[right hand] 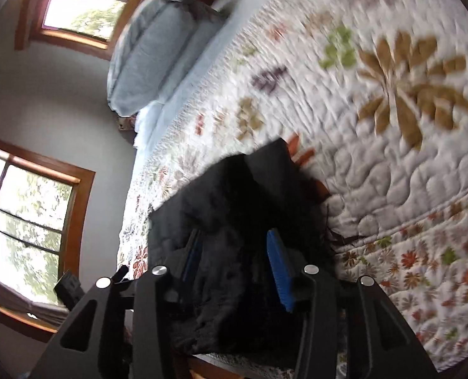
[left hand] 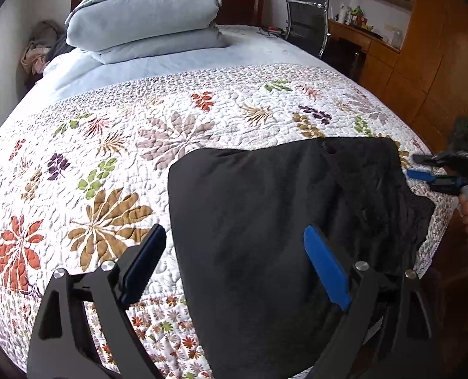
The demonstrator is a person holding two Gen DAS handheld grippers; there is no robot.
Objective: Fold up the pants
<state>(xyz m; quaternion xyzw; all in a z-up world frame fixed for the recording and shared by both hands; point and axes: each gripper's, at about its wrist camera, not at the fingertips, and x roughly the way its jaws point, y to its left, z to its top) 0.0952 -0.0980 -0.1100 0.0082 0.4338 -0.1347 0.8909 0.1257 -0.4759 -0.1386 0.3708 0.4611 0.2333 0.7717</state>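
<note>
now: folded pants (left hand: 265, 237) lie on quilt (left hand: 107, 158); left gripper (left hand: 234, 265) wide, empty, astride their edge; right gripper (right hand: 234, 271) part-open, unclamped, probably for smoothing.

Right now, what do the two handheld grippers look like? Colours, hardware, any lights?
Both match: the left gripper and the right gripper have matte black angular linkage arms with triangular cutouts, round silver pivot bolts and ribbed blue finger pads. In the left wrist view the right gripper shows from the side, with a small green light on its black body and a grey handle. No cables or sleeves visible.
</note>
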